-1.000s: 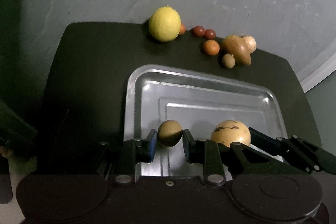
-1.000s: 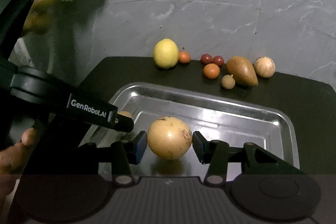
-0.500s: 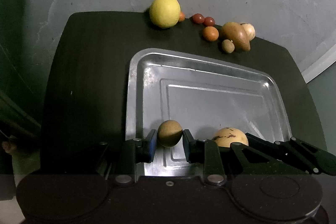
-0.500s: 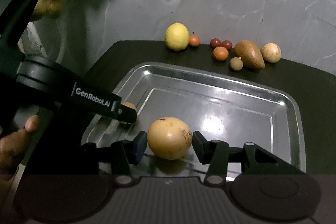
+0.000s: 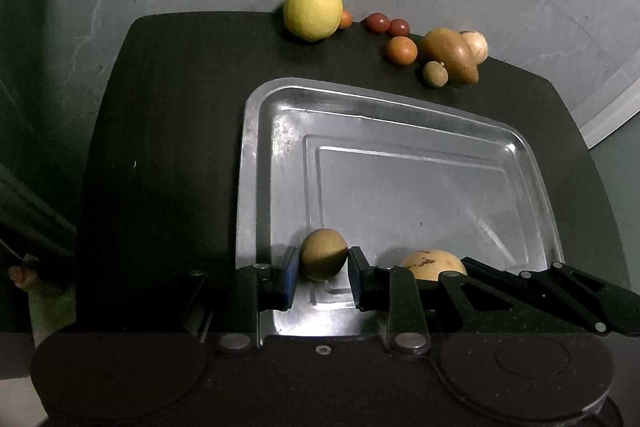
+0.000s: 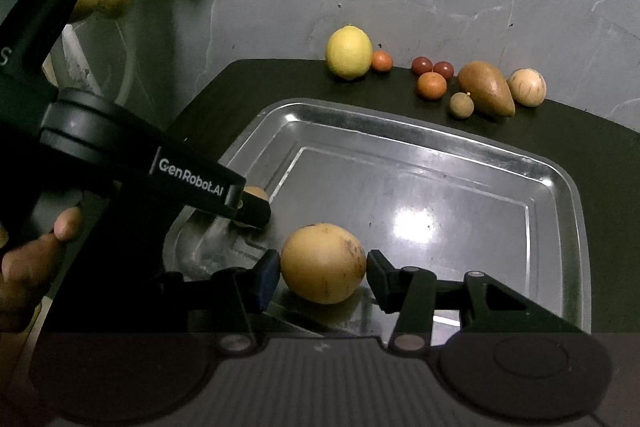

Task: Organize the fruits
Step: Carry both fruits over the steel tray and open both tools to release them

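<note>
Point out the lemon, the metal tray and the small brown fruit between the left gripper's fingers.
lemon [image 5: 313, 8], left wrist view, centre of peel.
metal tray [image 5: 400, 102], left wrist view, far rim.
small brown fruit [image 5: 323, 253], left wrist view, its middle.

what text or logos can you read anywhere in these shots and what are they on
"GenRobot.AI": white lettering on the black arm of the left gripper, seen in the right wrist view.
"S": a lone pale letter, cut off at the left edge of that view, on the same gripper's body; the rest is out of frame.
Nothing readable on the fruits, the metal tray, or in the left wrist view.
</note>
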